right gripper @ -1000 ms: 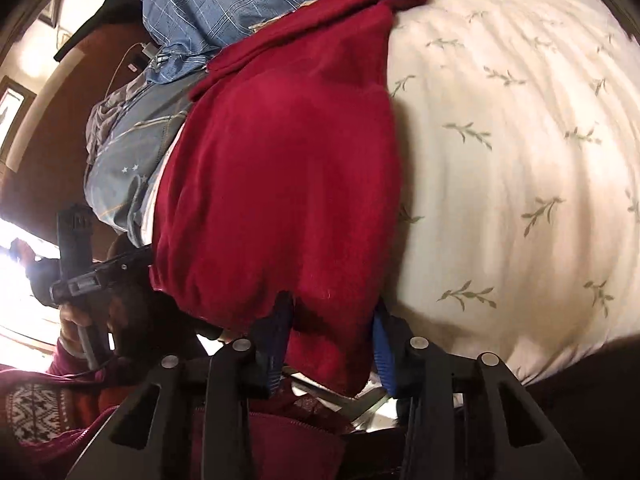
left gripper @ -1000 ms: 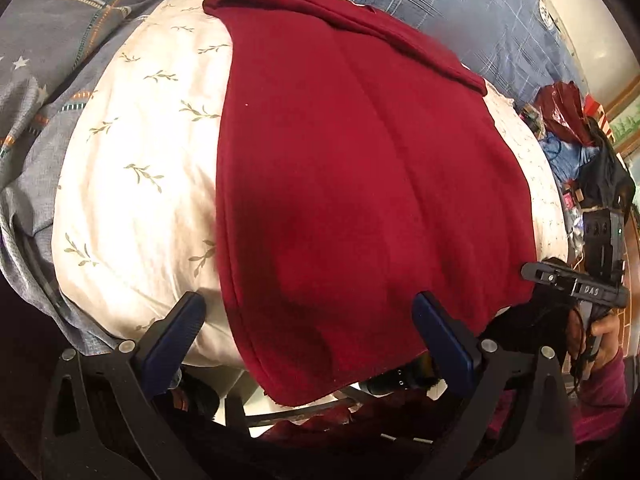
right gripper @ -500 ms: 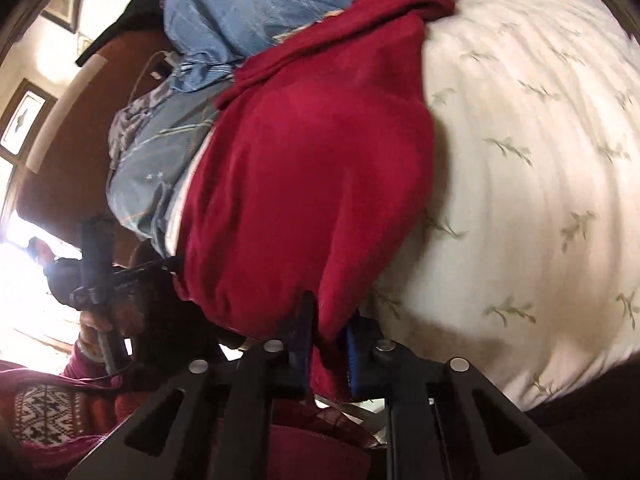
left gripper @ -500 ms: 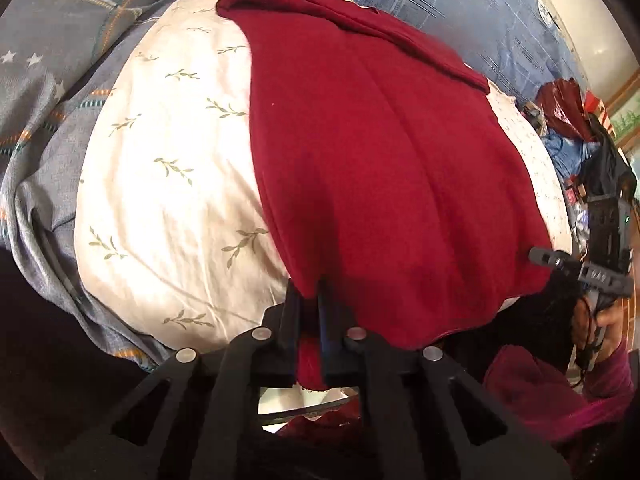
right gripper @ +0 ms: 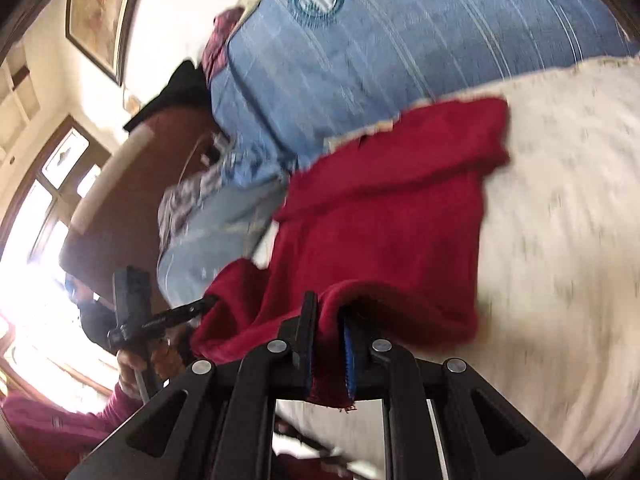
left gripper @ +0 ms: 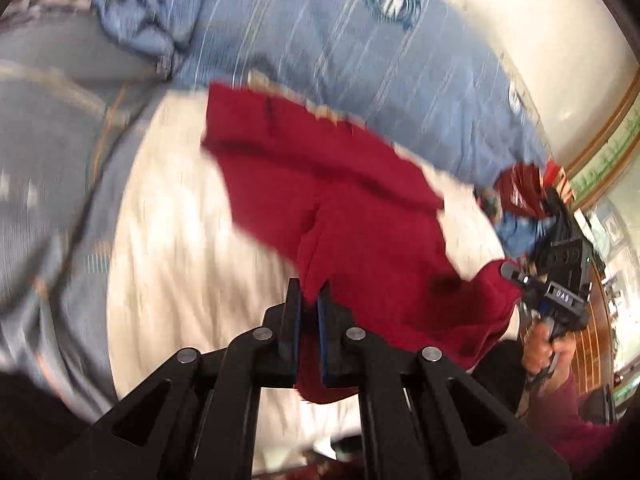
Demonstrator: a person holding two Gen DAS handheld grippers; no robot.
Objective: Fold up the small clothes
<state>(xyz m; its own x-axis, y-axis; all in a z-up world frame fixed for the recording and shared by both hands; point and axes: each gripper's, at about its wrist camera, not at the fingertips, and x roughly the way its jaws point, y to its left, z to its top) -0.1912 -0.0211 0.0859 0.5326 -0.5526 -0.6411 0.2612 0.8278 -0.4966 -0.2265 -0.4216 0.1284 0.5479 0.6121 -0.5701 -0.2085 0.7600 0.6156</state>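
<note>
I have the left gripper (left gripper: 309,300) with its fingers pinching one near corner of the dark red knitted garment (left gripper: 360,216), the cloth squeezed between the blue pads. The right gripper (right gripper: 328,320) has its fingers pinching the other near corner in the same way, with a fold of red cloth bulging up between them and its hem hanging below. The garment's near edge is lifted off the cream leaf-print quilt (left gripper: 180,248) on the bed, while its far end lies flat on the quilt, close to the blue striped pillow (left gripper: 320,32). In the left view I see my right hand (left gripper: 540,348) on its handle at the edge. Both views are blurred.
</note>
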